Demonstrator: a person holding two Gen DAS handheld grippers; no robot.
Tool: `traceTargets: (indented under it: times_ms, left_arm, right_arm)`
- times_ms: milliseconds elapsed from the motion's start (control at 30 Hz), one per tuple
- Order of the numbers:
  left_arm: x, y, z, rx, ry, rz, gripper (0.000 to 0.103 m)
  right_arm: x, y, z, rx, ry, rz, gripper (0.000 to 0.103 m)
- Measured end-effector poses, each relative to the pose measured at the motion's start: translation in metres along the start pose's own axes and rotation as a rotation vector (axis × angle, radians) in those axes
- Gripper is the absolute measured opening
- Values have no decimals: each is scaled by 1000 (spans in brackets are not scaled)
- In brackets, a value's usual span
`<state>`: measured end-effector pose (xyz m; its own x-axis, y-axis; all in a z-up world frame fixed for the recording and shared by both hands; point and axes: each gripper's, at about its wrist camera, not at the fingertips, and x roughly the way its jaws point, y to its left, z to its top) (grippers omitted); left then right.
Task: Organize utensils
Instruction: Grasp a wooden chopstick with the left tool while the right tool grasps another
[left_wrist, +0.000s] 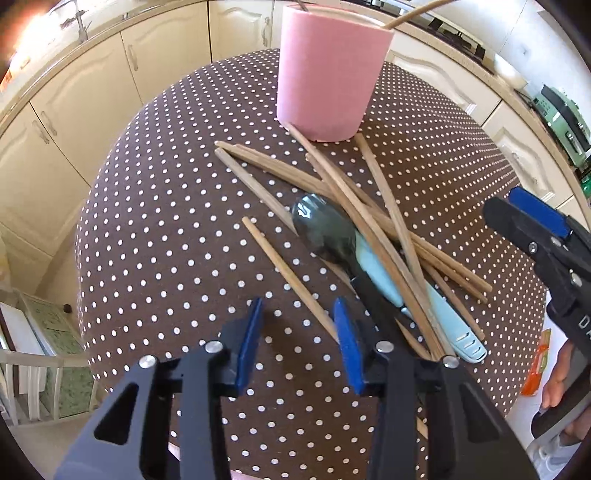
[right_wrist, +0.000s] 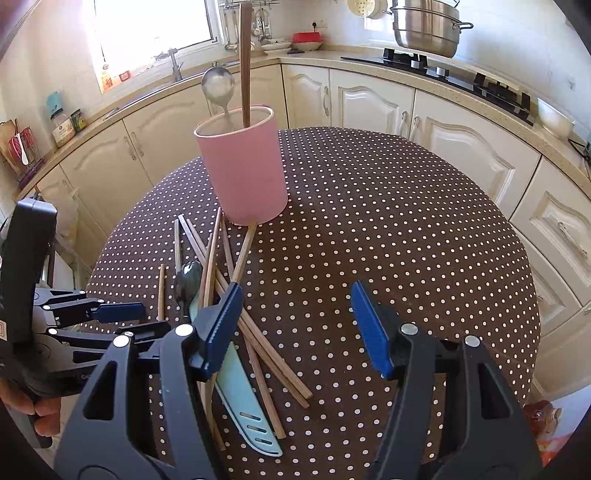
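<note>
A pink utensil cup (left_wrist: 325, 74) (right_wrist: 243, 170) stands on the polka-dot table (left_wrist: 166, 221) (right_wrist: 388, 221) and holds a metal spoon (right_wrist: 218, 86) and a wooden chopstick (right_wrist: 245, 62). In front of it lies a pile of wooden chopsticks (left_wrist: 369, 229) (right_wrist: 221, 266) over a dark spoon with a light-blue handle (left_wrist: 325, 229) (right_wrist: 240, 398). My left gripper (left_wrist: 299, 325) is open and empty, hovering just left of the spoon handle; it also shows in the right wrist view (right_wrist: 125, 317). My right gripper (right_wrist: 295, 325) is open and empty above the pile's right side; it also shows in the left wrist view (left_wrist: 524, 221).
Cream kitchen cabinets (right_wrist: 369, 103) and a countertop curve around the round table. A stove with a steel pot (right_wrist: 424, 29) is at the back right, a sink and window at the back left. An orange packet (left_wrist: 535, 373) lies beyond the table's right edge.
</note>
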<state>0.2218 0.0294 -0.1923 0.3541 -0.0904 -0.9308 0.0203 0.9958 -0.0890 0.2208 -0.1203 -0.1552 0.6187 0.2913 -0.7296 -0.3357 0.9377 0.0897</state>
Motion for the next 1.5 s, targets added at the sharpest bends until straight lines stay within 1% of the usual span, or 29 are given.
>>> traceTargets:
  times_ms: [33,100,133,167,233,300,333,467,533,600,633,667,700,767,833,867,1000,1067,1133,1167,1300,1367,1400,1500]
  left_arm:
    - [1,-2,1,10,-3,14,39]
    - [3,-3,1,18,-22,39,31]
    - [3,-2,2,12,-31,50,22]
    - [3,1,2,-7,-35,35,16]
    - [3,10,4,-48,-40,-3,11]
    - [2,20,5,-86,-56,-42,8]
    - [1,25,4,-99,-65,-49,6]
    - [-9,46,5,-159,-136,-125,5]
    - [-19,57,6,-174,-184,-136,5]
    - [-26,67,8,-192,-221,-156,5]
    - [-29,71,10,-193,-239,-170,5]
    - [-32,75,12,-193,-261,-176,5]
    - [-35,79,15,-192,-281,-178,5]
    - [-41,88,18,-191,-312,-197,5]
    - [-46,92,22,-192,-345,-212,5]
    - [-48,92,24,-189,-362,-222,5]
    - [-60,80,29,-178,-441,-242,5]
    - [-67,72,29,-174,-489,-253,5]
    - [-73,66,29,-166,-544,-263,5]
    - [-77,65,29,-162,-567,-267,5]
    - [-88,52,31,-152,-657,-276,5]
    - [-96,48,31,-146,-720,-276,5]
    - [-100,45,32,-144,-741,-278,5]
    - [-109,38,37,-134,-812,-286,5]
  right_arm:
    - [1,0,0,0,2,2,61]
    - [4,1,1,-2,16,13,61]
    - [6,2,2,-2,25,22,61]
    - [9,1,2,1,34,28,61]
    - [17,1,5,11,70,49,61]
    - [24,3,9,18,101,78,61]
    - [28,4,10,21,111,88,61]
    - [46,12,17,25,158,119,61]
    - [54,18,19,25,178,122,56]
    - [65,20,22,36,208,128,46]
    - [69,21,23,42,219,132,44]
    - [75,22,24,48,233,137,37]
    - [78,22,24,49,242,137,34]
    - [83,24,23,45,259,137,33]
    - [85,26,24,47,256,159,22]
    - [84,26,25,48,251,165,12]
    - [76,27,27,27,200,159,10]
    - [66,25,28,27,156,151,8]
    - [49,23,30,23,91,143,7]
    - [37,22,33,20,41,137,7]
    - [0,19,38,32,-94,146,7]
    - [-17,19,40,35,-164,154,7]
    - [-22,21,42,38,-188,160,7]
    - [-45,21,47,41,-295,187,7]
